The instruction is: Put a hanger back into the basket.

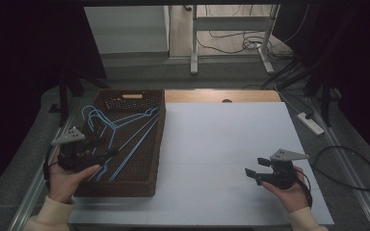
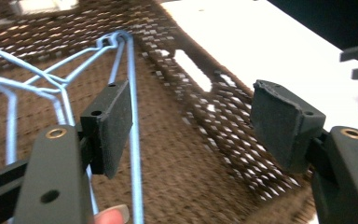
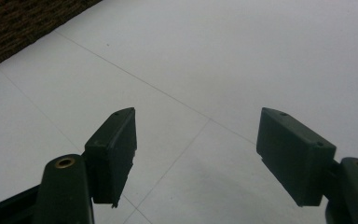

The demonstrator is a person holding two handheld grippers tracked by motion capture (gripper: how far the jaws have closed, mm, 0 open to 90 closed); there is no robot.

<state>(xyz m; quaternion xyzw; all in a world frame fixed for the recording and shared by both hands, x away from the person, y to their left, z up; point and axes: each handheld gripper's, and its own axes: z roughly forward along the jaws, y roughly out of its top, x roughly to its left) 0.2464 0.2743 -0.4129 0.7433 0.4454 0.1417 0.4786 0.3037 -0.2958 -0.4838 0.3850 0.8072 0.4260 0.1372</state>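
At a white table point(image 1: 221, 144), we see a person working two hand-held grippers beside a brown woven basket point(image 1: 125, 185) of light-blue wire hangers point(image 1: 125, 132). The left gripper point(image 1: 107, 153), held in the left hand point(image 1: 70, 180), hangs over the basket's near left part, its jaws wide apart with nothing pinched between the pads. In the left gripper view, a blue hanger wire point(image 2: 134, 154) runs just beside the inner face of the left pad point(image 2: 114, 123), passing in front of it; we cannot tell whether wire and pad touch. The right pad point(image 2: 279, 123) stands well clear, over the basket's mesh wall point(image 2: 223, 116). The hangers lie inside the basket, hooks toward its far left corner, their long bars slanting toward the near side. The right gripper point(image 1: 249, 174), held in the right hand point(image 1: 289, 192), sits over the bare tabletop at the near right, well apart from the basket and pointing toward it. In the right gripper view its pads point(image 3: 114, 149) stand wide apart with nothing between them, over the white surface, with a corner of the basket point(image 3: 18, 28) at the upper left.
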